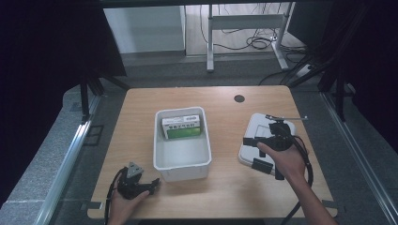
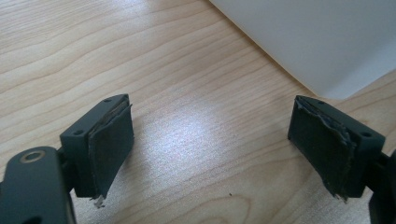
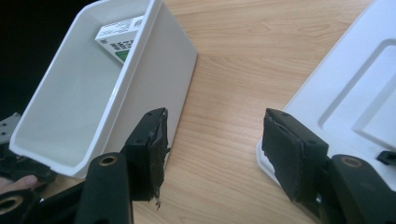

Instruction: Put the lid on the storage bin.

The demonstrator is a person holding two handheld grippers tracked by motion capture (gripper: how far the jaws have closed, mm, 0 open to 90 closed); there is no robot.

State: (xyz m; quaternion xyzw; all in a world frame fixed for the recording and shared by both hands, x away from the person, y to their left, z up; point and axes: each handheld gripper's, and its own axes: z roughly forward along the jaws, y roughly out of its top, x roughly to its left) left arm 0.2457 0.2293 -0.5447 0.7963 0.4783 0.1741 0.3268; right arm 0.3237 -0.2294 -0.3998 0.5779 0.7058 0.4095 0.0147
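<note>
A white plastic bin [image 1: 182, 158] stands mid-table with a green and white box [image 1: 183, 127] leaning against its far wall. A flat white lid [image 1: 257, 125] lies to its right. My right gripper [image 1: 254, 153] hovers open over the lid's left edge; in the right gripper view its jaws [image 3: 215, 140] stand wide apart over bare wood, with the bin [image 3: 154, 60] and box [image 3: 117, 36] on one side and the lid [image 3: 359, 88] on the other. My left gripper [image 1: 151, 183] sits low by the bin's near left corner, open [image 2: 210, 126] and empty over wood, with the bin wall [image 2: 322, 37] just ahead.
The wooden table [image 1: 225, 187] has a small dark hole [image 1: 239, 98] near its far edge. Metal rails run along both sides, and a desk frame with cables stands beyond the table. The other hand and its gripper [image 3: 16, 172] show past the bin in the right gripper view.
</note>
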